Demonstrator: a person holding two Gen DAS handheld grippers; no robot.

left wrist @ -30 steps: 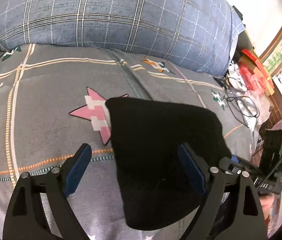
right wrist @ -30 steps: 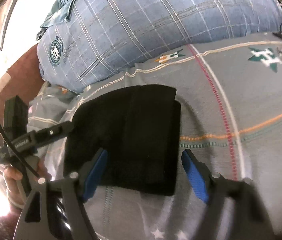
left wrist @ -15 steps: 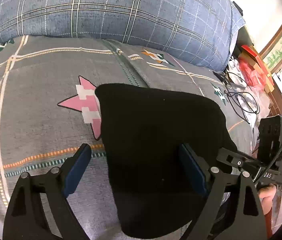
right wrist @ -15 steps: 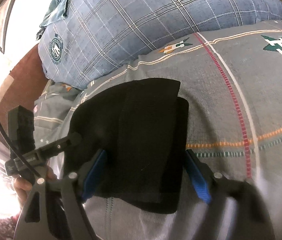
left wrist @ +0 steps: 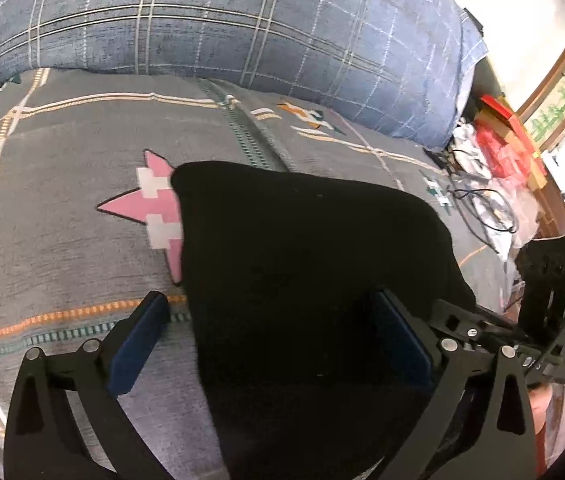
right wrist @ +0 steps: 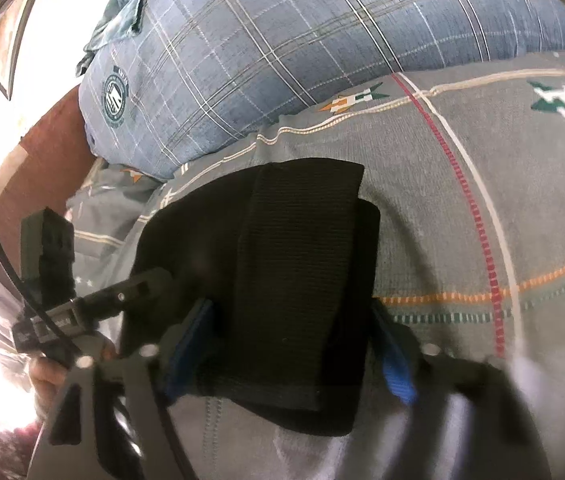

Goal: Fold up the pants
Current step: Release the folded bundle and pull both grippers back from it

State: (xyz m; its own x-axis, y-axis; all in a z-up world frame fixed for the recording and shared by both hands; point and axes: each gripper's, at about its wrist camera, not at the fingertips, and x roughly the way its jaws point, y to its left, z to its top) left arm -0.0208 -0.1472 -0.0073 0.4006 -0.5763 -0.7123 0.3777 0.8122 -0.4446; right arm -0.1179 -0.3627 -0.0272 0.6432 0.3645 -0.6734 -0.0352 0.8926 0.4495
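The black pants [left wrist: 306, 272] lie folded into a thick rectangle on a grey patterned bedspread [left wrist: 62, 216]. My left gripper [left wrist: 270, 336] is open, its blue pads straddling the near left part of the bundle. In the right wrist view the pants [right wrist: 282, 280] show stacked folded layers. My right gripper [right wrist: 290, 356] is open, its pads on either side of the bundle's near end. The left gripper's finger [right wrist: 134, 288] reaches in over the pants' left edge.
A large blue plaid pillow [left wrist: 218, 28] lies along the far side of the bed. Cables, bags and red boxes [left wrist: 498, 148] clutter the right side beyond the bed. A wooden bed frame [right wrist: 42, 160] shows at the left in the right wrist view.
Both grippers have moved forward over the folded pants, which now fill more of each view. Both stay open.
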